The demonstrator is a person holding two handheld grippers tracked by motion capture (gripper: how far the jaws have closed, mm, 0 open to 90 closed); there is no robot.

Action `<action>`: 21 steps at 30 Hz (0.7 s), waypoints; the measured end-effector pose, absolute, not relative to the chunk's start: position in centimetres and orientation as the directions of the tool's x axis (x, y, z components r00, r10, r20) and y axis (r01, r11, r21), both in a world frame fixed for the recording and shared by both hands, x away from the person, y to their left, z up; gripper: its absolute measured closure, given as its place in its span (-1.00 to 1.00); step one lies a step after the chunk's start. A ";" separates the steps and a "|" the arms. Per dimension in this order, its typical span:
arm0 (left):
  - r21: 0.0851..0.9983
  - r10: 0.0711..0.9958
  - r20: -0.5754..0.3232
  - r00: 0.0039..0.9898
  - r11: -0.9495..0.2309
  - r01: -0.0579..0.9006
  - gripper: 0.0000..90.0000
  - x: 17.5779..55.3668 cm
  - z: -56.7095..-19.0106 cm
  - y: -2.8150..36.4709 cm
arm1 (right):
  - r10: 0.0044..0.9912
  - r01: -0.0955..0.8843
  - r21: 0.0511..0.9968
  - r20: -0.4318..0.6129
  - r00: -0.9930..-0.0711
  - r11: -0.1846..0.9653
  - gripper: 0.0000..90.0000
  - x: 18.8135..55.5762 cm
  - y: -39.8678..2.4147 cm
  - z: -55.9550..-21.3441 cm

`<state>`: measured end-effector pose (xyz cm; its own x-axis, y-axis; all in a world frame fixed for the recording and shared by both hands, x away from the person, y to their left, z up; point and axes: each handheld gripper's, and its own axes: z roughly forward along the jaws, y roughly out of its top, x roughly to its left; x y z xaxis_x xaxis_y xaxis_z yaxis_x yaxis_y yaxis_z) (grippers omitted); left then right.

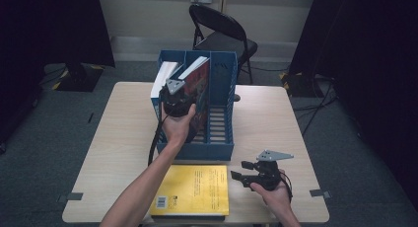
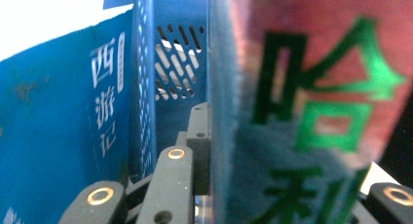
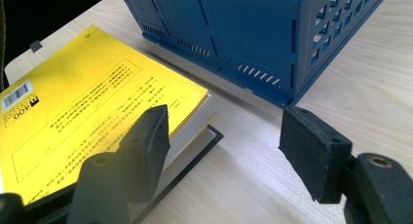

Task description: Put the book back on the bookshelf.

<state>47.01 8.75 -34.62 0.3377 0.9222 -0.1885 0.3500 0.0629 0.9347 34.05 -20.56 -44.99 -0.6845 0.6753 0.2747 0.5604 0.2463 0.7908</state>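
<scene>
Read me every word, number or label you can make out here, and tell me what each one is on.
"西游记": white characters down the blue book.
"哈" above "利": large green characters on the red book, the lower one cut off.
"400": beside the barcode on the yellow book.
The yellow book's boxed lines are too small to read.

Blue slotted file rack (image 1: pixel 219 138), red book (image 2: pixel 331 87) with green characters, blue book (image 2: pixel 58 126) with white characters, yellow book (image 1: pixel 194 190), pale wood-grain table (image 1: pixel 123 133)

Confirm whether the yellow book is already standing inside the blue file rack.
No, the yellow book lies flat on the table in front of the blue file rack.
</scene>
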 end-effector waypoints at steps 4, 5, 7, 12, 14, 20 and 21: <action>0.923 0.915 -0.201 0.351 0.056 0.382 0.65 46.9 -35.6 8.9 | 0.676 0.562 0.788 0.273 -0.684 0.250 -0.23 34.1 -20.5 -45.1; 0.924 0.912 -0.190 0.362 0.042 0.380 0.65 46.8 -36.0 8.9 | 0.676 0.561 0.788 0.271 -0.685 0.252 -0.23 34.1 -20.4 -45.1; 0.925 0.911 -0.169 0.376 0.016 0.379 0.65 46.6 -36.6 8.8 | 0.674 0.560 0.789 0.272 -0.687 0.253 -0.23 34.1 -20.3 -45.1; 0.926 0.903 -0.155 0.400 -0.008 0.376 0.65 45.9 -36.9 9.0 | 0.676 0.561 0.787 0.268 -0.686 0.257 -0.23 34.1 -20.2 -45.1; 0.928 0.897 -0.135 0.422 -0.034 0.370 0.64 45.4 -37.1 9.2 | 0.676 0.559 0.788 0.266 -0.687 0.258 -0.23 34.0 -20.2 -45.1; 0.933 0.885 -0.132 0.447 -0.041 0.357 0.58 44.1 -38.0 10.1 | 0.677 0.565 0.781 0.266 -0.686 0.266 -0.23 34.0 -19.9 -45.3; 0.933 0.885 -0.132 0.447 -0.041 0.357 0.57 44.1 -38.0 10.1 | 0.677 0.564 0.780 0.263 -0.687 0.270 -0.23 34.0 -19.9 -45.3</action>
<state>44.11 10.06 -38.00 0.4467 0.8849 -0.1320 0.3570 -0.0410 0.9332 34.02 -19.88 -45.33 -0.6875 0.6768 0.2632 0.5643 0.2697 0.7803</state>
